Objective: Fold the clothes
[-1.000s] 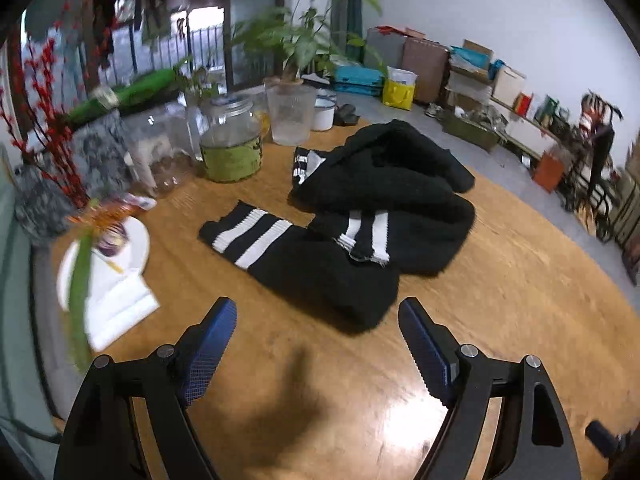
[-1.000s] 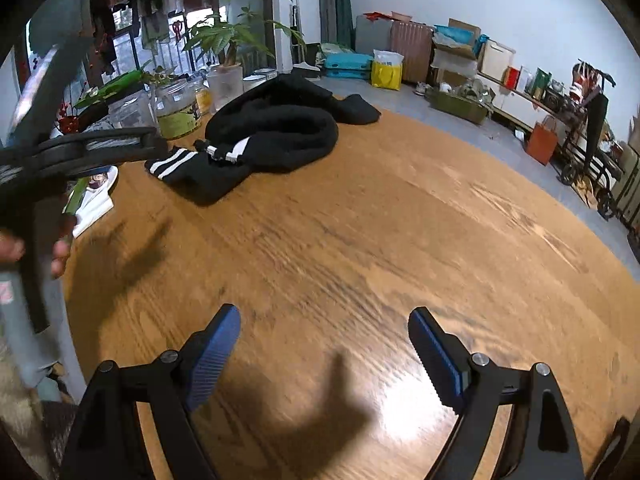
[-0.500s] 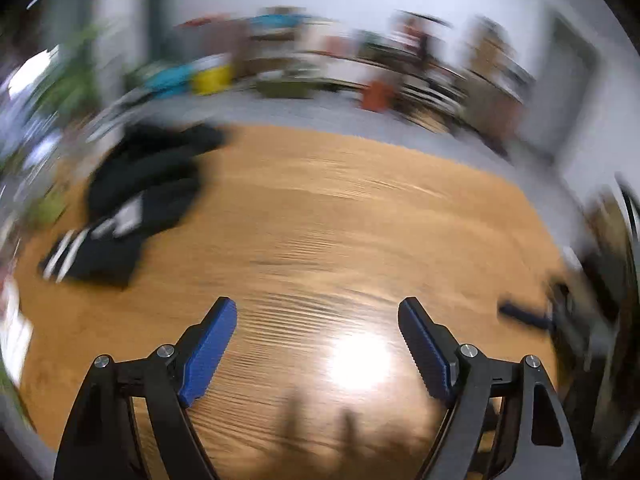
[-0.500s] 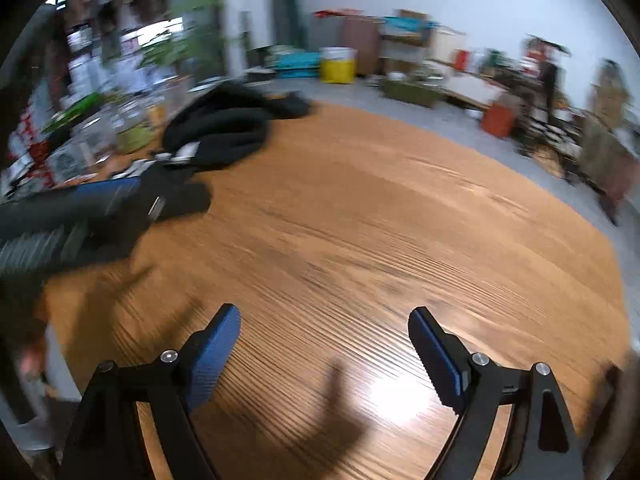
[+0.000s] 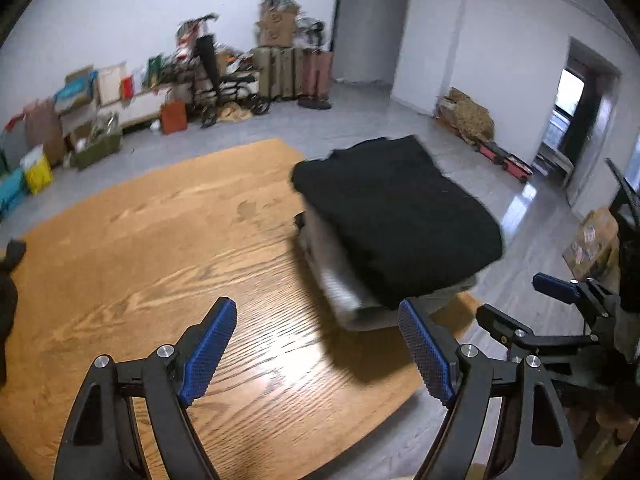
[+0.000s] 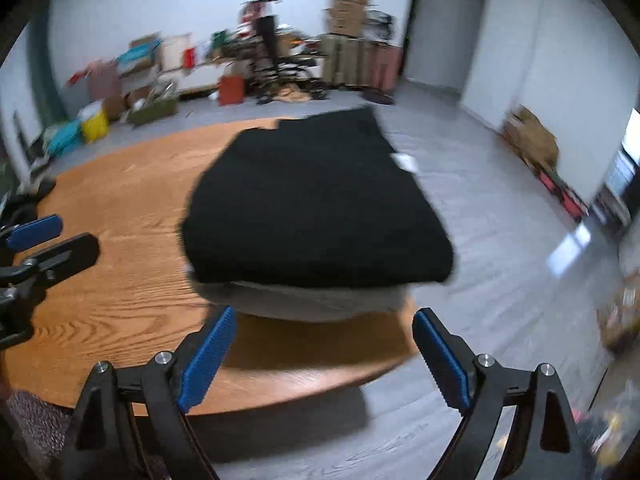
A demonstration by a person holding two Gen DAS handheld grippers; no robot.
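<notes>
A stack of folded clothes sits at the right edge of the round wooden table [image 5: 140, 248]: a black folded garment [image 5: 396, 216] on top of a grey one [image 5: 344, 292]. The right wrist view shows the same black garment [image 6: 316, 208] over the grey one [image 6: 304, 300]. My left gripper [image 5: 316, 352] is open and empty, just in front of the stack. My right gripper [image 6: 320, 356] is open and empty, near the table edge [image 6: 280, 388] facing the stack. A bit of the unfolded black garment [image 5: 8, 280] shows at the far left.
The right gripper shows in the left wrist view [image 5: 560, 312], off the table's right side. The left gripper shows in the right wrist view [image 6: 40, 248]. Boxes, bags and suitcases [image 5: 292, 72] line the far wall. Grey floor [image 5: 532, 240] lies beyond the table.
Both grippers have swung to the right, away from the striped black garment by the jars and plant, and now face the folded stack at the table's right edge. Both stayed open.
</notes>
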